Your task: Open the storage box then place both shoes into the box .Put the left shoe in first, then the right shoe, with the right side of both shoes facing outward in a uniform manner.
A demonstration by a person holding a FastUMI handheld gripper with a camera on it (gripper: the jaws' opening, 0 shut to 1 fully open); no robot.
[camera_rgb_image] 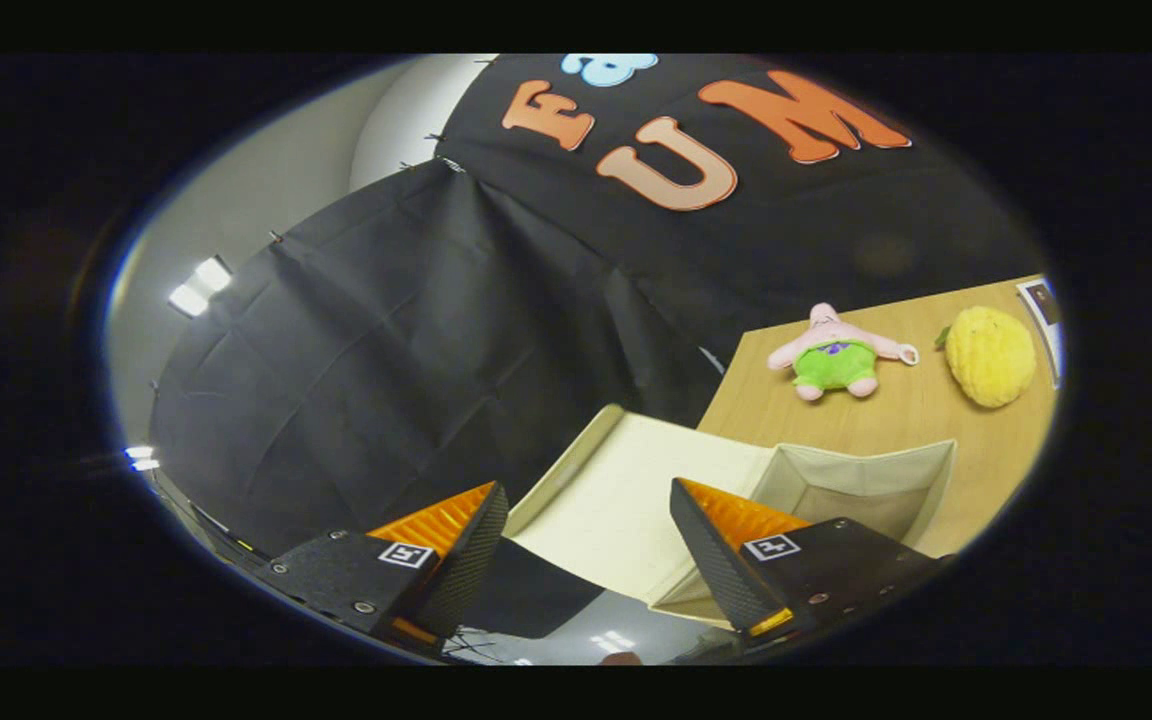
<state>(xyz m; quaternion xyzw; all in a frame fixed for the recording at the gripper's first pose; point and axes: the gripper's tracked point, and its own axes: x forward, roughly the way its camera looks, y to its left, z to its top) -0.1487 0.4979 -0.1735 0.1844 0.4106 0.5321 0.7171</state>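
The cream fabric storage box (866,480) sits on the wooden table just beyond my right finger, its inside in shadow. Its lid (626,490) is swung back and stands raised past the table's edge, the flat inner face showing between my two fingers. My gripper (591,515) is open, held tilted above the lid with nothing between its fingers. I cannot see into the bottom of the box from here.
On the wooden table (926,410) beyond the box lie a pink and green plush toy (834,355) and a yellow plush pineapple (989,355). A framed card (1041,305) lies at the table's far corner. Black cloth wall hangs behind the lid.
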